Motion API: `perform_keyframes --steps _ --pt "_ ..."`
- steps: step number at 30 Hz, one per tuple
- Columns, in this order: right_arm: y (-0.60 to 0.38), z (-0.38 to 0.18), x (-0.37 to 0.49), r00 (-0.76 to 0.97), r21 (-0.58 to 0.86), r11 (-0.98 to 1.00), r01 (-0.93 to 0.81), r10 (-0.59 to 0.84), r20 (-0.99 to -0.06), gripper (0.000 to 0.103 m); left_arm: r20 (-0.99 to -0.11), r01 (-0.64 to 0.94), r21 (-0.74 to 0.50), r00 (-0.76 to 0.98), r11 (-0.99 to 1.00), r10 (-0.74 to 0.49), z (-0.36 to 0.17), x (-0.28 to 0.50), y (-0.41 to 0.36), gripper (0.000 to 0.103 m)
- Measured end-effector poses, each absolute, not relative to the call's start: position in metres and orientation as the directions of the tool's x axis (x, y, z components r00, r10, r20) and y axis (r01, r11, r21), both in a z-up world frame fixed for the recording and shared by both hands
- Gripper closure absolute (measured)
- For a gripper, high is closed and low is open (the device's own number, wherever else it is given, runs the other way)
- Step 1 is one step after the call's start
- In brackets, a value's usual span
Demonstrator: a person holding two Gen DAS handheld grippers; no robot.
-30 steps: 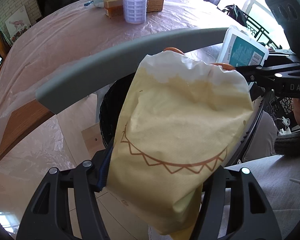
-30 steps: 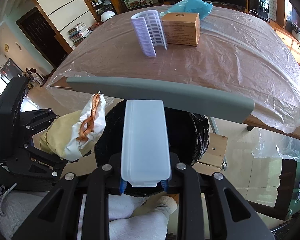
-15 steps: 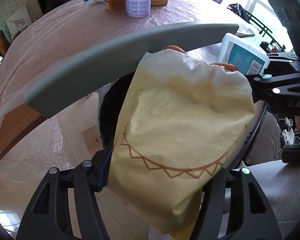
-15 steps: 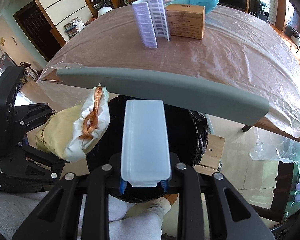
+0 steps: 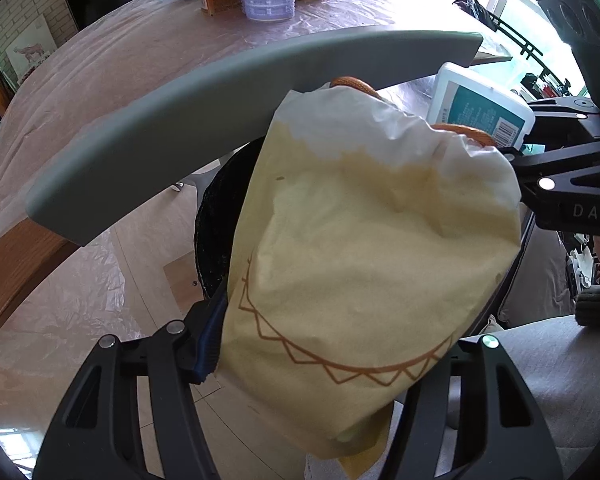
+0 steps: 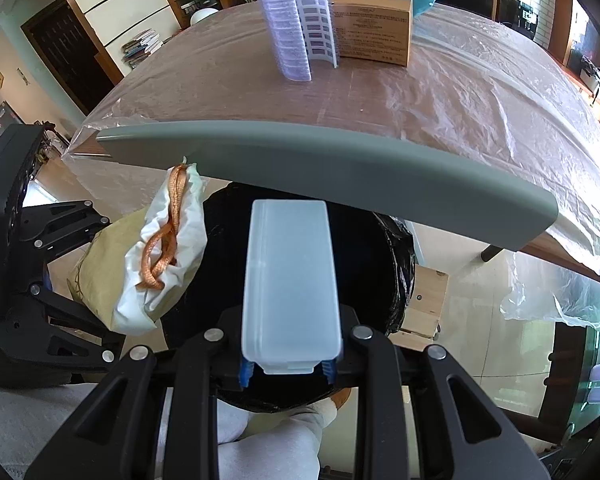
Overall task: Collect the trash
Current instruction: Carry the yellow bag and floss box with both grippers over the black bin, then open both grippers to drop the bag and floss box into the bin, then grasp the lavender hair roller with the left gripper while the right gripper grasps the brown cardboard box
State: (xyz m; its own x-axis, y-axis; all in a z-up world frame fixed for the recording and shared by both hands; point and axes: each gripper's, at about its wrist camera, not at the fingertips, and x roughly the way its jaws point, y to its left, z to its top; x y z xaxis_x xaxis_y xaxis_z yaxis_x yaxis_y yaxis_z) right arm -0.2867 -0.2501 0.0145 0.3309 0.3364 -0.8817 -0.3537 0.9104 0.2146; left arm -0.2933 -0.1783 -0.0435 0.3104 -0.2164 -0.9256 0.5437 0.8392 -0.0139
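Overhead, grey lid edge; below, black bin mouth unobstructed.

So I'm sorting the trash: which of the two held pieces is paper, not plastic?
The yellow paper bag in the left gripper; the right gripper holds a translucent plastic box.

Matt crumpled paper bag; frosted, seemingly plastic box; glossy bin liner.
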Motion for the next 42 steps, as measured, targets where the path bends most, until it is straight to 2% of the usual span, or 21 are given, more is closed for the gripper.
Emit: perform_keyframes --steps 19,21,22,23,24,33,36,38,42 --pt "-0.249 0.011 -0.284 0.326 0.215 0.912 -0.350 0.334 -0.884 0.077 -0.925 0.551 -0.017 0.308 0.834 -0.222 -0.045 -0.287 -0.181 0.041" --pt "-0.250 0.012 -0.283 0.329 0.220 0.909 -0.354 0.341 -0.881 0.077 -0.920 0.557 -0.020 0.314 0.830 -0.233 -0.047 -0.285 -0.180 0.038" --pt "-0.251 0.013 -0.283 0.340 0.210 0.912 -0.351 0.334 -0.879 0.067 -0.919 0.560 -0.018 0.317 0.828 -0.234 -0.046 -0.284 -0.182 0.032" --pt "-0.252 0.014 -0.282 0.343 0.210 0.913 -0.350 0.333 -0.878 0.052 -0.917 0.563 -0.015 0.322 0.826 -0.236 -0.045 -0.284 -0.183 0.028" --pt "-0.254 0.016 -0.283 0.349 0.214 0.912 -0.350 0.339 -0.874 0.048 -0.914 0.565 -0.012 0.328 0.825 -0.238 -0.043 -0.285 -0.184 0.023" --pt "-0.277 0.054 -0.291 0.436 0.185 0.923 -0.337 0.327 -0.838 0.042 -0.875 0.537 -0.048 0.385 0.842 -0.295 -0.007 -0.285 -0.168 0.022" --pt "-0.292 0.082 -0.290 0.525 0.176 0.933 -0.314 0.325 -0.787 0.026 -0.831 0.513 -0.054 0.452 0.857 -0.323 0.024 -0.282 -0.159 0.021" --pt "-0.300 0.100 -0.285 0.589 0.160 0.943 -0.290 0.308 -0.747 0.005 -0.799 0.487 -0.052 0.503 0.872 -0.329 0.043 -0.279 -0.161 0.011" --pt "-0.313 0.129 -0.250 0.665 0.172 0.961 -0.217 0.275 -0.694 0.004 -0.753 0.448 -0.057 0.568 0.892 -0.333 0.061 -0.262 -0.163 0.008"
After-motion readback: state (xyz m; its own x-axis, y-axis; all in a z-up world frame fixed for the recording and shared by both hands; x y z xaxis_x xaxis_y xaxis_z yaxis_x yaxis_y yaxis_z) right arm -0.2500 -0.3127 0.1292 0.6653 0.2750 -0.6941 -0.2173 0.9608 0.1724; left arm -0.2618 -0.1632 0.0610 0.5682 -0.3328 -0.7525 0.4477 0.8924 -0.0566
